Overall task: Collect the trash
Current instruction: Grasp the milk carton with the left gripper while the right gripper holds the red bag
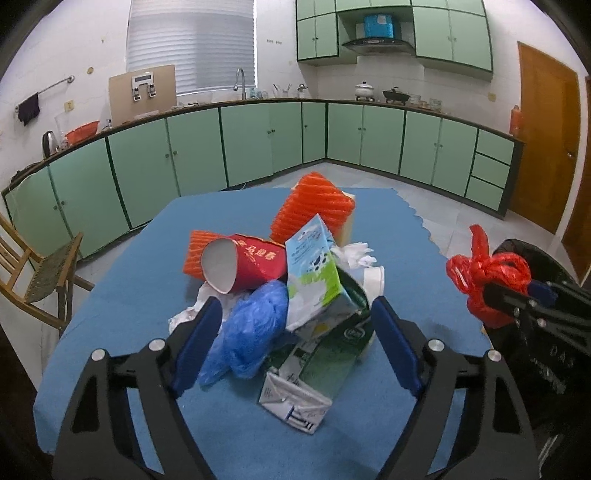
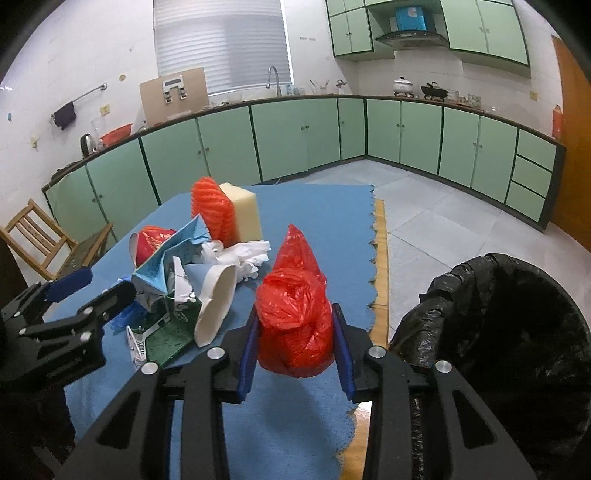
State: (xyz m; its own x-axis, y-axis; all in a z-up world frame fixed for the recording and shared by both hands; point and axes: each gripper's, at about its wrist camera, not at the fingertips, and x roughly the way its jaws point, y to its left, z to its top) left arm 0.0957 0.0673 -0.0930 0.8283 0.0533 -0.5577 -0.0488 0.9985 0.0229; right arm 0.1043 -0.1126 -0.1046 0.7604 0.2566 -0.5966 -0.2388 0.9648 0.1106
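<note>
The right gripper [image 2: 295, 347] fingers pinch a crumpled red plastic bag [image 2: 293, 325] above the counter [image 2: 325, 221], beside the black-lined bin [image 2: 517, 332]. The left gripper [image 1: 295, 343] fingers stand spread around the blue bag [image 1: 251, 332] and milk carton [image 1: 314, 273]; closing could topple the pile.

- Past the far edge of my worktop [image 1: 122, 314], under its blue cloth [image 2: 325, 221], green base cabinets [image 1: 192, 151] run along both walls.
- On their counter: a kettle [image 1: 49, 143], a red basin [image 1: 83, 131], a cardboard sheet [image 1: 142, 94] leaning on the wall, a tap [image 1: 240, 83], a white pot [image 1: 365, 90] and a dark wok [image 1: 396, 96].
- A shuttered window [image 1: 190, 44] sits above; upper cabinets [image 1: 450, 33] flank a range hood [image 1: 378, 43].
- A wooden chair [image 1: 40, 273] stands off the worktop's left edge.
- A brown door [image 1: 546, 147] is at the right.
</note>
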